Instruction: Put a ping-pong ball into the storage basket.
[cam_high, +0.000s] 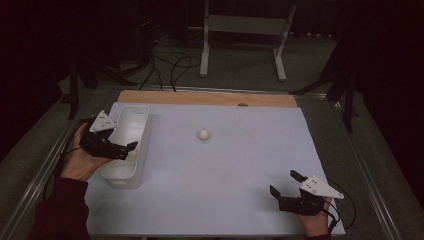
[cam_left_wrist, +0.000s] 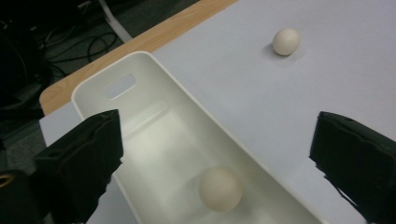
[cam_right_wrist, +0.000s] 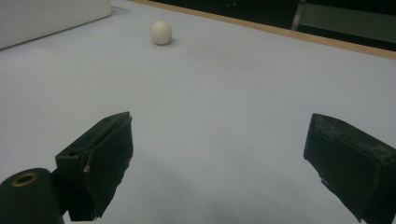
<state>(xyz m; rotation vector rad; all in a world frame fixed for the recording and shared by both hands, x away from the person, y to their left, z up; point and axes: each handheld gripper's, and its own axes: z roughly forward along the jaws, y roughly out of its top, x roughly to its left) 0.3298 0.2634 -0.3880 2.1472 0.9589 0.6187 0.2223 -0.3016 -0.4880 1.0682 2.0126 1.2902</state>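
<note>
Far left of the table, the left gripper (cam_high: 131, 148) hangs over the near end of the white bin (cam_high: 143, 131), held in the person's left hand (cam_high: 80, 159). Its jaws stand wide apart, nothing between the pads. Look down its own view: directly below the gap, resting on the floor of the bin, sits a pale egg (cam_left_wrist: 220, 189) (slightly closer to the left jaw than the right one). The egg is clear of both jaws, untouched, inside the bin's long single compartment, towards the end away from the handle slot (cam_left_wrist: 120, 86).

Moving right, out on the bare white table sheet (cam_high: 240, 170), a second egg (cam_high: 203, 134) lies on its own, well apart from the bin and from both tools. In the left gripper view it sits beyond the bin's long wall, up towards the wooden edge (cam_high: 200, 97).

Far right now, near corner: the right gripper (cam_high: 286, 184) is low over the sheet, jaws spread wide and empty, pointed across the table with that loose egg well ahead of it.
</note>
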